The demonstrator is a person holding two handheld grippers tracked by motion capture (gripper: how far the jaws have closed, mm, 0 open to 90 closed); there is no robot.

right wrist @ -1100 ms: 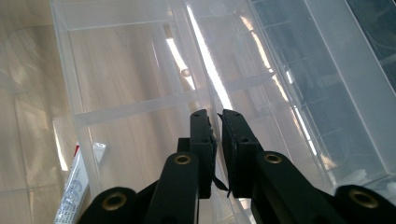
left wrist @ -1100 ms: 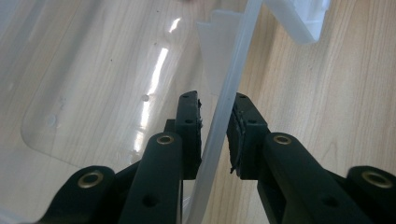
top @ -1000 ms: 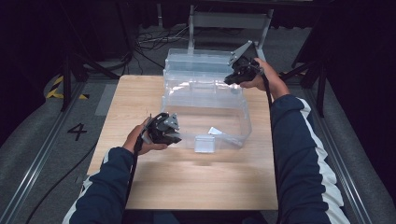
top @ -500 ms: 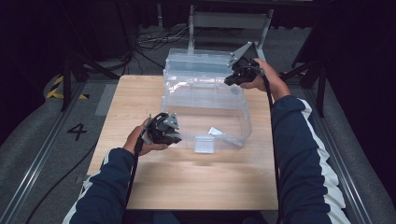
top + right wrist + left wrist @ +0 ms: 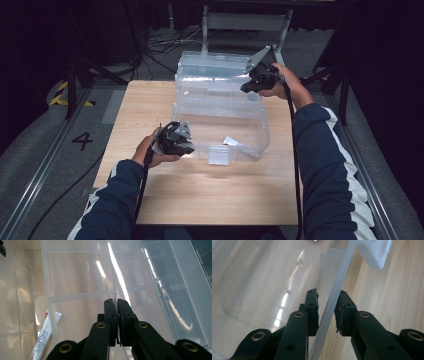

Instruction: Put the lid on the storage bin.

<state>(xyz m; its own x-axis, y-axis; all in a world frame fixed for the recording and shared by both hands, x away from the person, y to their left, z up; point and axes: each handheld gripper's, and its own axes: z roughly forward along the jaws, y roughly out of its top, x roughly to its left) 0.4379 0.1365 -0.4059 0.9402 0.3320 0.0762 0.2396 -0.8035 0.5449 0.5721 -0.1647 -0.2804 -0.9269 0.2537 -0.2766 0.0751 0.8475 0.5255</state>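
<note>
A clear plastic storage box (image 5: 250,130) stands on the wooden table (image 5: 150,100) with its lid (image 5: 210,62) folded up at the back. My left gripper (image 5: 187,145) is at the box's front left corner. In the left gripper view its jaws (image 5: 327,293) straddle the box's rim (image 5: 337,282), one inside and one outside, with the pads pressed on it. My right gripper (image 5: 246,89) is at the back right, shut (image 5: 116,301) on a thin clear wall (image 5: 112,270) that runs up from between its pads. A small white tube (image 5: 42,340) lies inside the box (image 5: 232,141).
A white latch (image 5: 218,155) hangs on the box's front wall, also near my left jaws (image 5: 374,255). A metal stand (image 5: 245,20) and cables are behind the table. Bare wood lies in front of the box and to its left.
</note>
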